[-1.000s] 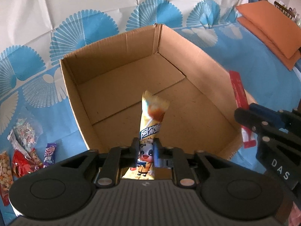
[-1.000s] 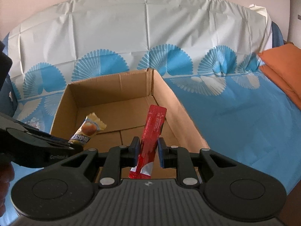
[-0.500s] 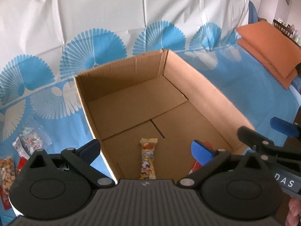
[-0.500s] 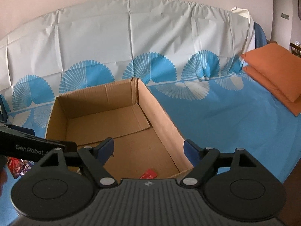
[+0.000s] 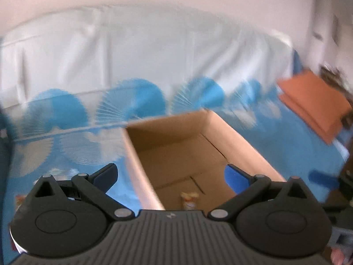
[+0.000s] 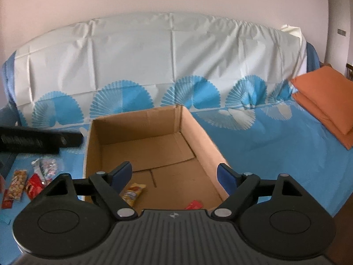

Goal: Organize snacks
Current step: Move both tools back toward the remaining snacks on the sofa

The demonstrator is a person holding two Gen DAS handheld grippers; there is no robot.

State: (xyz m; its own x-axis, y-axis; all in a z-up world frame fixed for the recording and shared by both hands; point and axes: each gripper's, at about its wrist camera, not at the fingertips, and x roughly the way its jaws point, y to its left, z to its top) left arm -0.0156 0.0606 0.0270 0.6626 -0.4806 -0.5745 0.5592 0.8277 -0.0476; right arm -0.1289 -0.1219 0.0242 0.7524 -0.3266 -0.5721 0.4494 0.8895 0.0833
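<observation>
An open cardboard box point(image 6: 203, 137) point(image 5: 242, 141) stands on a blue-and-white patterned cloth. On its floor lie a yellow snack packet point(image 6: 134, 193) point(image 5: 189, 199) and a red packet point(image 6: 194, 205), both near the front wall. My left gripper point(image 5: 171, 175) hangs wide open above the box's left wall, nothing between its blue pads; this view is blurred. My right gripper point(image 6: 174, 175) is open above the box's front part, with no packet between its pads.
Several loose snack packets point(image 6: 33, 181) lie on the cloth left of the box. Two orange cushions point(image 6: 326, 101) are stacked at the right. The left tool's black finger point(image 6: 39, 142) crosses the left edge of the right wrist view. A white draped backrest rises behind.
Both grippers opened and dropped their packets into the box: the yellow one from the left, the red one from the right. Both then rose and drew back; the left swung leftward.
</observation>
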